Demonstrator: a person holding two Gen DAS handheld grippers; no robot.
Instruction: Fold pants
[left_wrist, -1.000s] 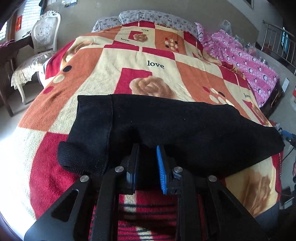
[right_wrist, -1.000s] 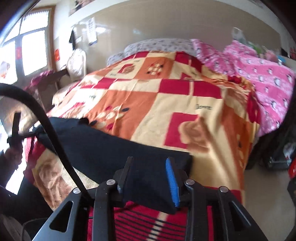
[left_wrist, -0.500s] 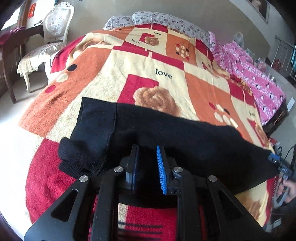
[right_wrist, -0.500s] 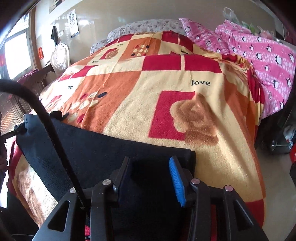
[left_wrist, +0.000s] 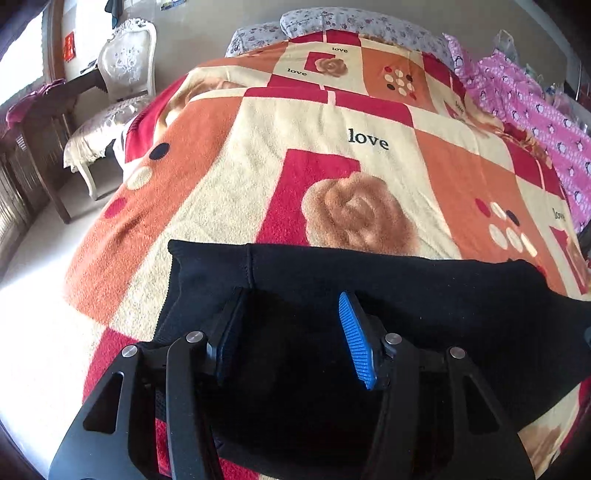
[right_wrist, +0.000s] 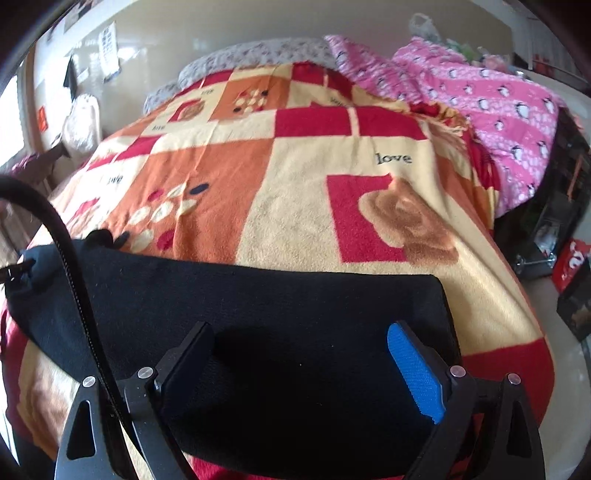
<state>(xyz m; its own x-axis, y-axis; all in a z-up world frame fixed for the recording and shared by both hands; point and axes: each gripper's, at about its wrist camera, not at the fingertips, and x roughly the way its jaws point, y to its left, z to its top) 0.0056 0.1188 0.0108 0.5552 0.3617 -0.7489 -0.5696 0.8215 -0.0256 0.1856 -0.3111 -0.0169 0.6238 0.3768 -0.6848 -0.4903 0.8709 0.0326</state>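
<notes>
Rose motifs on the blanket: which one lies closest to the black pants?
The big brown rose below the "love" lettering, its red square meeting the pants' far edge; the other sits up near the pillows.

I see black pants (left_wrist: 406, 295) low in the frame, plain, no pattern. Blanket (left_wrist: 332, 129) above them: cream, orange and red blocks, brown roses, dot clusters, "love" in black script. Pink quilt (right_wrist: 498, 99) at upper right, printed with penguins. Pillows (left_wrist: 354, 22) at top: pale grey, small floral print. Chair (left_wrist: 125, 59) at upper left: white.
</notes>
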